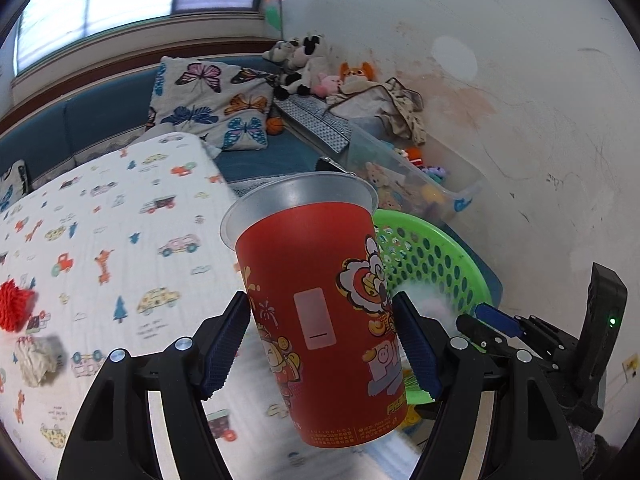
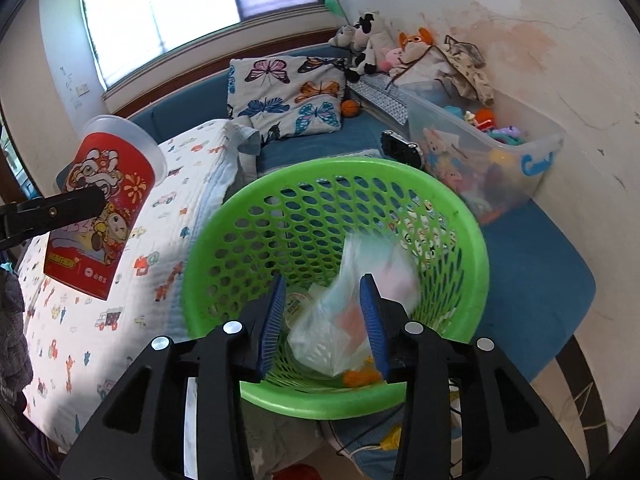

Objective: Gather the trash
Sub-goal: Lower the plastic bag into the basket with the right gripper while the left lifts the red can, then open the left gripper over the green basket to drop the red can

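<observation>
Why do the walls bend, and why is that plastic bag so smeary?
Both views: fisheye lenses curve the room's edges. Right wrist view: the plastic bag blurs with motion over the green basket; the window glares white. Left wrist view: the red cup is sharp.

L wrist cam: I look fwd along the left gripper [image 1: 320, 344], angled down over the bed [image 1: 120, 240] toward the room corner. The red cup [image 1: 320, 308] fills centre frame, very near the lens. The green basket [image 1: 432, 260] sits just behind it, partly hidden.

R wrist cam: I look down past the right gripper [image 2: 324, 324] straight into the green basket [image 2: 280, 220], close range, with a plastic bag [image 2: 340, 320] between the jaws.

Shared: basket, bed, butterfly pillow [image 1: 208, 104], toy bin [image 2: 500, 160], window [image 2: 180, 4]. Each cam also sees the other gripper: R at the L view's right edge, L with the cup at the R view's left edge.
</observation>
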Demonstrator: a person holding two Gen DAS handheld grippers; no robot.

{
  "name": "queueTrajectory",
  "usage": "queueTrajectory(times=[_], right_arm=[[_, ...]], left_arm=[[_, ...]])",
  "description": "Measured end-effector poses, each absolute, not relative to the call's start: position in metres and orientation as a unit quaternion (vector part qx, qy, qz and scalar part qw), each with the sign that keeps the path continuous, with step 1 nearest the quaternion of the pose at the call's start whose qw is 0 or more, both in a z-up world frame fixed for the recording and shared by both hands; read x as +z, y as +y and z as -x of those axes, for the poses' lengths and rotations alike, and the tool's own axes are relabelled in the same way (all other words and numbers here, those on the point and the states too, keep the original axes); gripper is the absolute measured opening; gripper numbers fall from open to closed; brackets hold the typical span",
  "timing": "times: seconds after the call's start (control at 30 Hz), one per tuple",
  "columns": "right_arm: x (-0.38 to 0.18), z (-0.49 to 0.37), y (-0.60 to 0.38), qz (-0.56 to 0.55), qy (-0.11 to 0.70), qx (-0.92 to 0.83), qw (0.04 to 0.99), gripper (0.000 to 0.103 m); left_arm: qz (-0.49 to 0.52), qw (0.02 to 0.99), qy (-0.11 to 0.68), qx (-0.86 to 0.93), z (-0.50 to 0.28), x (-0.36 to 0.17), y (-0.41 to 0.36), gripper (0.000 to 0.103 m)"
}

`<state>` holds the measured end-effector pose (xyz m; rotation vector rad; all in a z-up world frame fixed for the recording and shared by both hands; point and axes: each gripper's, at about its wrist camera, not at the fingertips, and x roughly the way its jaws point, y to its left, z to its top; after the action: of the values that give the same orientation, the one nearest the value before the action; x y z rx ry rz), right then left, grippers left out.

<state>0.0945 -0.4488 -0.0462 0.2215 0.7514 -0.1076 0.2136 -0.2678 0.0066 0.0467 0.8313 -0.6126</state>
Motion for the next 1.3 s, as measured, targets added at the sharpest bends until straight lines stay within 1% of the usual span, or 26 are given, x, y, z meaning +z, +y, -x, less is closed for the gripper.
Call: queueTrajectory(times=[0.07,0.3,0.33,0.37,1.0,1.07,1.1,1.13,1.3], right_arm=[[-0.045,-0.091,-0.451,-0.111,0.363,-0.054,0.923,0.045],[-0.036,-0.076,-0.459,-0.116,0.348,-0.059,0.928,0.055],[-0.036,-0.074,-0.459,-0.116,0.347,-0.060,0.929,0.060],[-0.035,-0.071,-0.461,-0.117,0.344,-0.062,0.929,0.062],[-0.033,-0.056,-0.468,-0.132,0.341,-0.062,0.929,0.064],[-0.033,-0.056,-0.467,-0.131,0.341,-0.062,0.929,0.064],[-0.033,-0.055,-0.466,-0.130,0.342,-0.061,0.929,0.064],[-0.034,-0.055,-0.466,-0.130,0.342,-0.061,0.929,0.064],[-0.034,-0.055,-0.463,-0.130,0.343,-0.058,0.928,0.064]], left_arm=[[-0.026,0.868,0.397,-0.297,-0.214,0.006,-0.277,0.070],[-0.033,0.860,0.407,-0.305,-0.217,-0.002,-0.303,0.070],[-0.035,0.859,0.410,-0.306,-0.217,-0.005,-0.307,0.070],[-0.036,0.857,0.412,-0.307,-0.217,-0.007,-0.309,0.070],[-0.063,0.844,0.426,-0.319,-0.219,-0.028,-0.345,0.071],[-0.061,0.843,0.426,-0.322,-0.220,-0.029,-0.345,0.073],[-0.059,0.842,0.427,-0.323,-0.220,-0.030,-0.345,0.076],[-0.056,0.842,0.427,-0.325,-0.220,-0.030,-0.345,0.077],[-0.059,0.846,0.417,-0.326,-0.213,-0.026,-0.337,0.077]])
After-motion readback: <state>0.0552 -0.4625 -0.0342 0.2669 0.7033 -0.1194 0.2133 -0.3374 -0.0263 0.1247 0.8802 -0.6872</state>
